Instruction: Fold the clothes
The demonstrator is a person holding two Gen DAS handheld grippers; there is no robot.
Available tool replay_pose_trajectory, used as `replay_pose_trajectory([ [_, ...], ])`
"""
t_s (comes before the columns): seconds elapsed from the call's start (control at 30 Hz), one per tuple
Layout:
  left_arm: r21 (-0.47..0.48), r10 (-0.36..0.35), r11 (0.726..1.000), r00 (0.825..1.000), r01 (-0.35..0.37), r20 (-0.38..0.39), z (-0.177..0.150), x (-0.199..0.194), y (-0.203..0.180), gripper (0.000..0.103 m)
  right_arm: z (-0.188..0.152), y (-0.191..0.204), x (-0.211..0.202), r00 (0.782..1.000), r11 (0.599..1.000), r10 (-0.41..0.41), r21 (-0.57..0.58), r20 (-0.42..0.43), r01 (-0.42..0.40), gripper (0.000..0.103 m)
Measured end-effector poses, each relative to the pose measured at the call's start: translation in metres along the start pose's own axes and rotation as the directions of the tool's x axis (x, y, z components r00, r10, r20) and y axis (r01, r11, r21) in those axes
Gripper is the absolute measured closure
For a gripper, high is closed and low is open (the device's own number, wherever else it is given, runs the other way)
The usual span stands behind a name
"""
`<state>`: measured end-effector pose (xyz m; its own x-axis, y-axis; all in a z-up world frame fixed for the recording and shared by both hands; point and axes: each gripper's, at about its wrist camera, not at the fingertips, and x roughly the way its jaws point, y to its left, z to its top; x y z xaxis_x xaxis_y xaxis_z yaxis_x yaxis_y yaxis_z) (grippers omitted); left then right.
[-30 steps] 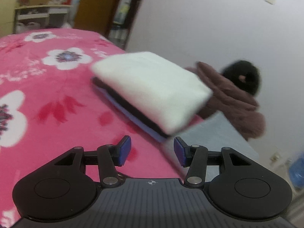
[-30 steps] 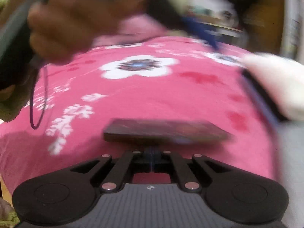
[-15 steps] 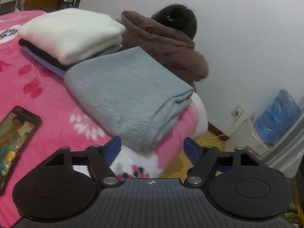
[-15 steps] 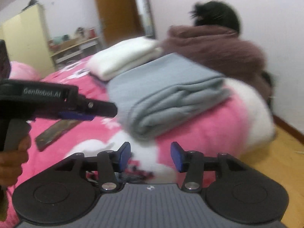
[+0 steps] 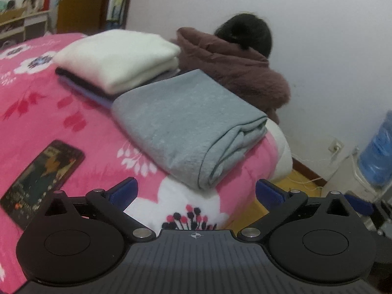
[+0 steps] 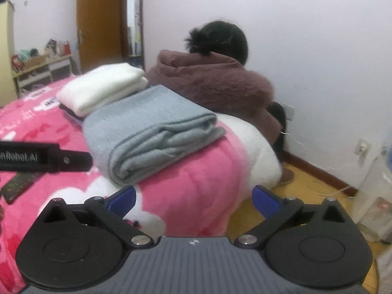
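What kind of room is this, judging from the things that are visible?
Most likely a bedroom in a home. A bed with a pink floral blanket carries folded clothes, a grey garment and a white one on a small stack, and a wooden door stands behind.

1. The grey garment (image 5: 186,120) lay folded into a thick rectangle on the pink floral blanket, its layered fold edges toward 4 o'clock at the bed's corner.
2. The white garment (image 5: 117,58), folded and fluffy, topped a stack at 10 o'clock of the grey one, touching it.
3. A dark garment (image 5: 80,80) and a bluish one lay flat beneath it.
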<state>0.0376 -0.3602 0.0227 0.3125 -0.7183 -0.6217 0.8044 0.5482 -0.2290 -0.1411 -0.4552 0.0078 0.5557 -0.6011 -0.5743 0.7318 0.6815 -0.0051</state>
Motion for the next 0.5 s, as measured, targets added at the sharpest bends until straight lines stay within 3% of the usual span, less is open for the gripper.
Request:
replay_pose_trajectory([
  [0.17,0.027,0.115,0.993,0.993,-0.116,0.024,-0.001,-0.009,-0.003,0.000,-0.001,0.003,-0.008,0.999,0.999,-0.031,-0.013,-0.011,0.031,0.000],
  [0.5,0.000,0.118,0.993,0.993,-0.118,-0.005,-0.004,-0.013,-0.001,0.000,-0.002,0.010,-0.018,0.998,0.998,-0.061,-0.024,-0.019,0.060,0.000],
])
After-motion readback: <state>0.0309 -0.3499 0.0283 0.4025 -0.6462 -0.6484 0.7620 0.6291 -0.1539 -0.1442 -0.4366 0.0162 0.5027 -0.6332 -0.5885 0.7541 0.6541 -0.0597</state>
